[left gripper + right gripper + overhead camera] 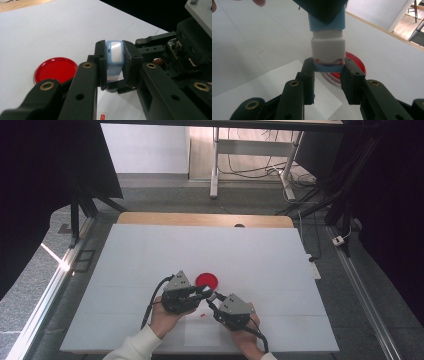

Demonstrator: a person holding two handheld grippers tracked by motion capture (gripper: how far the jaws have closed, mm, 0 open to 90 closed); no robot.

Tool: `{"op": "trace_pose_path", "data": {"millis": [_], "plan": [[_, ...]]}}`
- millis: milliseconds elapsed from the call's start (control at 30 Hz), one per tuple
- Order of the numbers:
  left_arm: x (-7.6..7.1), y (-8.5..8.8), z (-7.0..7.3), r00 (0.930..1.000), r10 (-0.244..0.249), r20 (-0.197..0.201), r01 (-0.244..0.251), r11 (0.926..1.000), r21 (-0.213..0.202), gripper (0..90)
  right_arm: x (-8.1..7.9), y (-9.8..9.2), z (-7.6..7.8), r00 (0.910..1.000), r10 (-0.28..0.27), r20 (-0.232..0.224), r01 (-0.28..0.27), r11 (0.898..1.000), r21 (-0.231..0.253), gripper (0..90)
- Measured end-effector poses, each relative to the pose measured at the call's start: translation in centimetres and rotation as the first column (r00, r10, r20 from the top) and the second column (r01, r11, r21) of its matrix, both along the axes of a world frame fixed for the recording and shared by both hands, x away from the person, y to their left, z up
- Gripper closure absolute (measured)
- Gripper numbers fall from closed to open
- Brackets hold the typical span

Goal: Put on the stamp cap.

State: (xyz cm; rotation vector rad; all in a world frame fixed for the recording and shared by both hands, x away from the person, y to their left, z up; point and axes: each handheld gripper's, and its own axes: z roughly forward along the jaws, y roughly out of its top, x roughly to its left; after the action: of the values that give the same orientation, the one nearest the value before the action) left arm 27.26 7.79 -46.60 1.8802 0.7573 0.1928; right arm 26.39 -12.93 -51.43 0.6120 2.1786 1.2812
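Clamping a small pale-blue-and-white case (114, 58) between its pads, the left gripper (113, 62) holds it up off the tabletop, blue body pinched on both sides with the shiny white face turned toward its own camera. The right gripper (328, 68) is clenched on the same case (327, 45) from the opposite end, its pads pressing the blue lower rim just under the white block. Seen from the high view, the left gripper (204, 292) and right gripper (212, 298) meet tip to tip near the middle of the front half of the tabletop (150, 250), each carried by a hand (162, 317) coming in from the front edge.

The two-ended grip looks like a way to steady one part while the other is pulled or twisted, so the case is probably being opened or pulled apart; a seam between the white part and the blue part fits that reading.

A red round lid or dish (206, 280) lies flat just behind the grippers, close enough to receive whatever comes off. A white paper sheet (274, 82) lies below them toward the front edge, and a tiny red speck (202, 315) sits on it.
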Motion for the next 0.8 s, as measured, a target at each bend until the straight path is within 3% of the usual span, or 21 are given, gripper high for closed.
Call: {"op": "trace_pose_path", "data": {"millis": [433,800], "plan": [[0.07,-0.02,-0.16,1.0000,0.000,-0.009,0.000,1.0000,-0.001,75.4,-0.09,-0.08,-0.05,0.9998,-0.012,0.019,0.012,1.000,0.001,64.8],[0.23,-0.08,-0.40,0.9996,-0.010,-0.025,0.011,0.9999,0.011,75.4,-0.08,-0.10,-0.17,0.9995,-0.020,0.026,0.021,0.999,-0.028,64.9]]}}
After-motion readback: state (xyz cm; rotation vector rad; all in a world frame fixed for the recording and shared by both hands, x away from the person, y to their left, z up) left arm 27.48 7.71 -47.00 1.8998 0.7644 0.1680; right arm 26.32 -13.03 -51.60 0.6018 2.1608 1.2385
